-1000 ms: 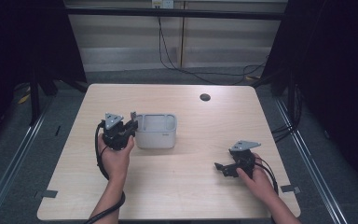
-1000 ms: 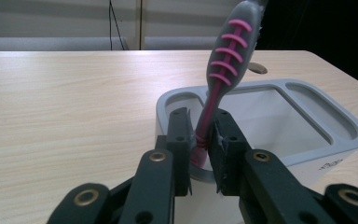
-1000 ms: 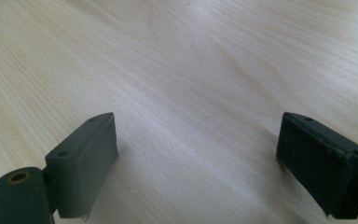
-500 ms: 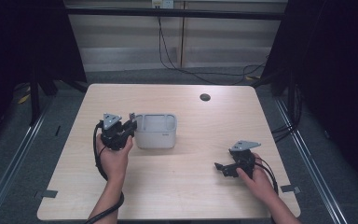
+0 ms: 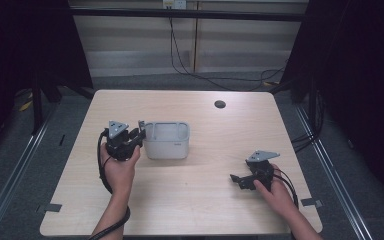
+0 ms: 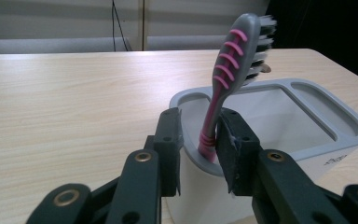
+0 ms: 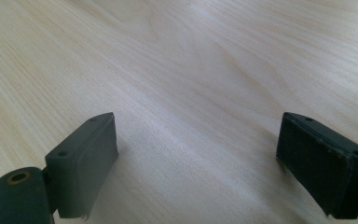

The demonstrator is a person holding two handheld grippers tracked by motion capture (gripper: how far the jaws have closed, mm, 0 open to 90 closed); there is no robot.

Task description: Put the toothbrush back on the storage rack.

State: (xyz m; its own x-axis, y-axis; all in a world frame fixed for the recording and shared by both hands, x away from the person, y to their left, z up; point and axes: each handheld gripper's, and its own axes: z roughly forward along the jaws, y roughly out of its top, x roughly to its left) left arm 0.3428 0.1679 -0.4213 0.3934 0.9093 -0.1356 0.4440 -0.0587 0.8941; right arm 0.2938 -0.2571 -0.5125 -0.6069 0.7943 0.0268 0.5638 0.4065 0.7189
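Note:
A pink and grey toothbrush [image 6: 224,79] stands upright, bristles up, in the end compartment of a grey-rimmed white holder [image 6: 349,128]. My left gripper [image 6: 199,126] straddles the brush's handle at the rim. The jaws are slightly apart, with a gap on the left side, while the right jaw is at or against the handle. In the high view the holder [image 5: 167,142] sits left of the table's centre, with the left gripper [image 5: 139,134] at its left end. My right gripper [image 5: 236,179] rests low at the front right, jaws wide open over bare wood [image 7: 198,140].
The light wooden table [image 5: 205,210] has a dark round hole [image 5: 220,104] near its far edge. The holder's other compartments [image 6: 307,100] look vacant. Cables [image 5: 102,165] trail from both grippers toward the front edge.
My left gripper has shifted very slightly left at the holder's end. The right gripper and the holder have stayed where they were.

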